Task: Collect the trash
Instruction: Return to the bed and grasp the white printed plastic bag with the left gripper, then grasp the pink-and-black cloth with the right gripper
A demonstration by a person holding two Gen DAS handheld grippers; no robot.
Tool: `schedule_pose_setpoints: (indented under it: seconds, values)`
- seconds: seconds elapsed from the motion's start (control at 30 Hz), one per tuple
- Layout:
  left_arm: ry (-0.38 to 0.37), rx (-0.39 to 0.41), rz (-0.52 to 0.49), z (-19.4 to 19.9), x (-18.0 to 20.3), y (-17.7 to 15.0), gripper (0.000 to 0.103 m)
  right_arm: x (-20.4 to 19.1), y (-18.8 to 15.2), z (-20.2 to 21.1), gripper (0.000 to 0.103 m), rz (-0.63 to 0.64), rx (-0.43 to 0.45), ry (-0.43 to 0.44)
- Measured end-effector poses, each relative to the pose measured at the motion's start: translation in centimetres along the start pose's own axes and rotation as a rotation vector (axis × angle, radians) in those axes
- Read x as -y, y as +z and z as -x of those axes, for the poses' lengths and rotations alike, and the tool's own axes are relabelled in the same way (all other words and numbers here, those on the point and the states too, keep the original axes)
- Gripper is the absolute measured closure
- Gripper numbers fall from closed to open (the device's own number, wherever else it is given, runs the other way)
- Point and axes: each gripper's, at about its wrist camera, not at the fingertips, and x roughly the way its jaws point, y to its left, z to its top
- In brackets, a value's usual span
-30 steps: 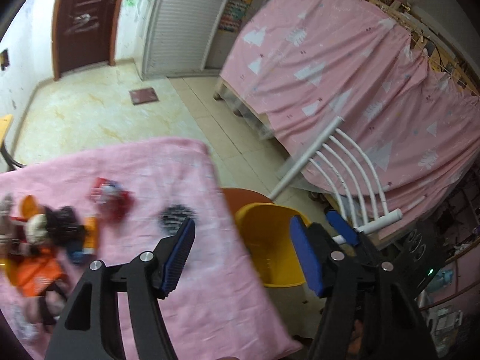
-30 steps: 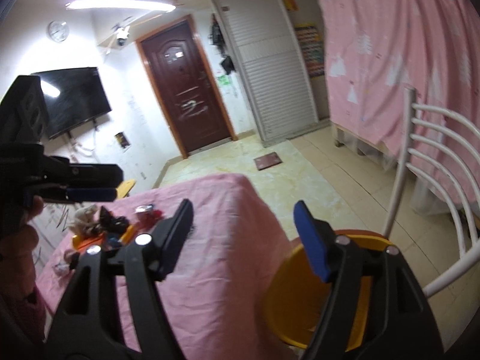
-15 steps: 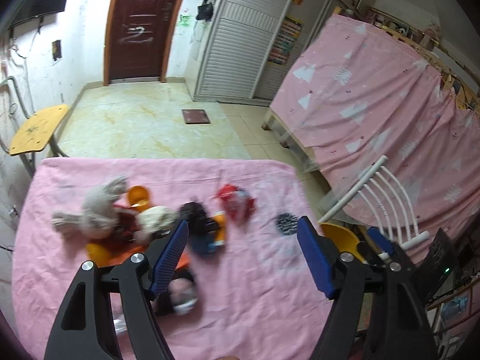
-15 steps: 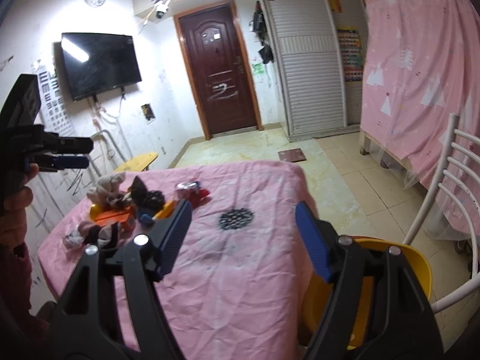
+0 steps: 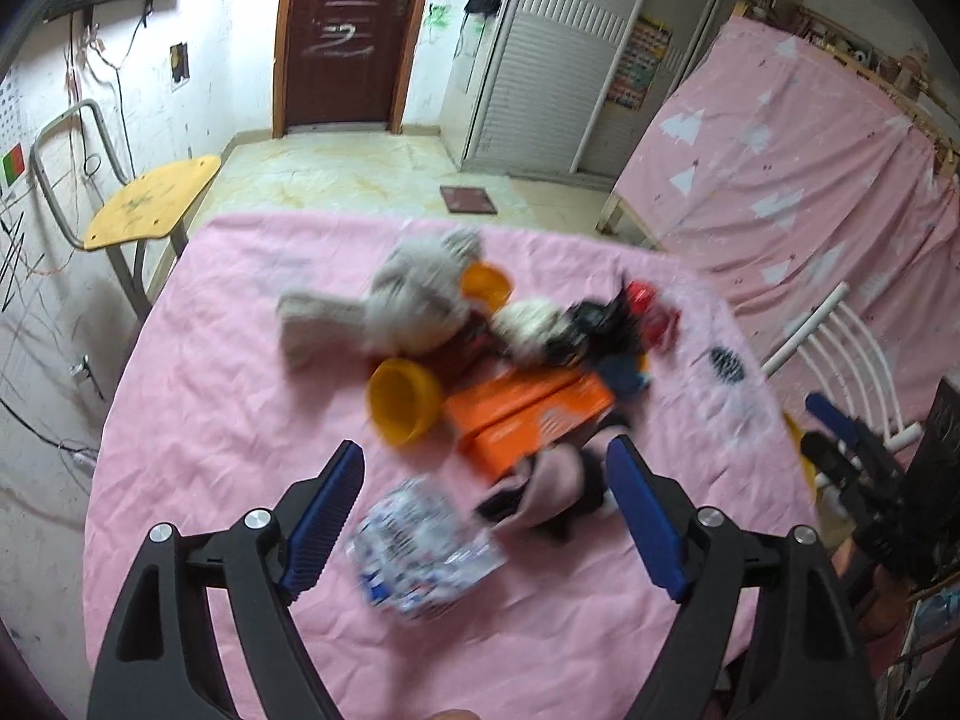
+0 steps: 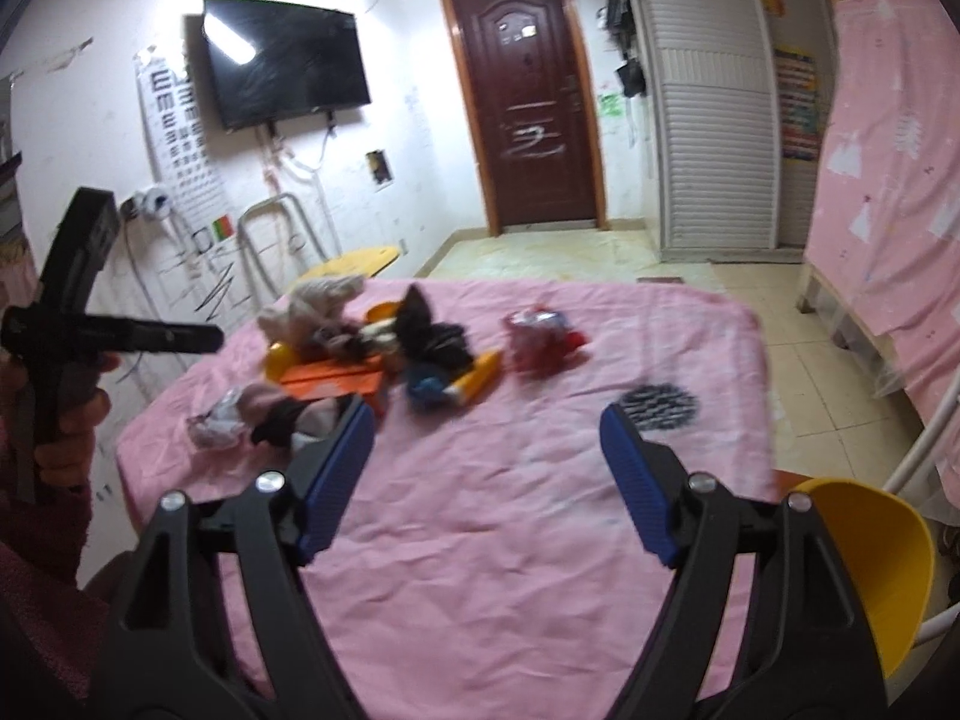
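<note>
- On the surface (image 5: 228, 420), under a pink wrinkled cloth: a heap of mixed things, blurred in the left wrist view.
- Nearest in that heap, a crumpled wrapper (image 5: 420, 546), white with blue and red print, lying flat on the cloth, just in front of the left hand-held gripper (image 5: 486, 516).
- Left hand-held gripper: jaws opening, spread wide, nothing pinched; wrapper below the gap, not touched.
- Just beyond the wrapper, a flat orange box (image 5: 528, 414), a yellow cup (image 5: 402, 399) on its side, a grey plush toy (image 5: 390, 312) farther away.
- Right of the box, dark tangled items and a red crushed package (image 6: 537, 339), shiny on top.
- Alone near the right edge of the surface, a dark round patch (image 6: 659, 405); cannot tell what it is.
- Right hand-held gripper (image 6: 486, 474): jaws opening, spread, empty, above bare cloth.
- Yellow bin (image 6: 876, 564) low at the right, beside the surface, near a white chair (image 5: 852, 354).
</note>
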Motion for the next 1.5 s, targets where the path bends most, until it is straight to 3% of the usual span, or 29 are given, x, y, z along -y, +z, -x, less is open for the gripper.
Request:
schedule_pose_setpoints:
  seconds: [0.23,0.33,0.53,0.73,0.8,0.97,1.33,1.37,1.5]
  values:
    - [0.04,-0.028,-0.051,-0.9,-1.2,-2.4,0.027,-3.6,0.5,-2.2,0.028,0.062,-0.049,0.039]
    - [0.038,-0.054,-0.105,-1.8,-0.9,-3.1,0.027,-5.1,0.8,-3.2,0.017,0.082,-0.067,0.059]
    - [0.086,-0.099,-0.176,-4.0,-0.7,-4.3,0.027,-8.2,1.2,-5.2,0.017,0.131,-0.111,0.083]
    - [0.075,-0.032,-0.194,-3.9,-0.7,-4.9,0.028,-11.0,1.0,-7.6,0.017,0.18,-0.166,0.087]
    - [0.067,-0.019,-0.195,-3.7,-0.9,-5.0,0.034,-11.6,0.9,-8.2,0.017,0.187,-0.18,0.089]
    - [0.05,0.03,-0.177,-3.0,-2.1,-5.4,0.062,-12.5,0.8,-9.5,0.013,0.187,-0.209,0.069]
    - [0.025,0.095,-0.067,0.2,-5.4,-4.6,0.067,-13.0,-0.2,-12.3,0.008,0.185,-0.288,0.004]
    - [0.023,0.102,-0.066,0.6,-5.4,-4.6,0.067,-12.9,-0.1,-12.4,0.009,0.172,-0.286,0.006]
    - [0.027,0.116,-0.061,1.4,-5.4,-4.6,0.066,-12.4,0.0,-12.3,0.029,0.147,-0.28,0.002]
